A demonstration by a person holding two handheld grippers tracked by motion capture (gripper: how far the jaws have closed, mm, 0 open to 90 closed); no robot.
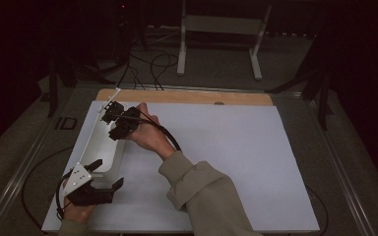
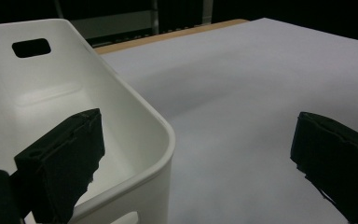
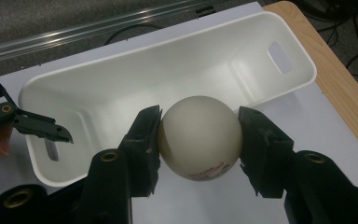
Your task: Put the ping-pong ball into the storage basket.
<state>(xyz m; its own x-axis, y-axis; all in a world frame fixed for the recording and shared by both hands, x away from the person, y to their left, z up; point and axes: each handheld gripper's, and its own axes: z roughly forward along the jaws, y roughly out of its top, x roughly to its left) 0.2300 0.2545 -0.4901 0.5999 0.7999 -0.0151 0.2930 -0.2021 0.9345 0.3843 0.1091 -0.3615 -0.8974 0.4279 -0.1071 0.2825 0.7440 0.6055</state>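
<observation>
One white ball (image 3: 199, 137) sits squeezed tight between the jaws of my right gripper (image 3: 199, 140) just over the long white bin (image 3: 121, 74) on the white surface (image 1: 226, 157), while my left gripper (image 2: 196, 154) jaws stand wide open, one inside the bin's near corner.

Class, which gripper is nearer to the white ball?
Right. The right gripper clamps the white ball between its jaws above the white bin; the left gripper waits open at the bin's near end.
</observation>
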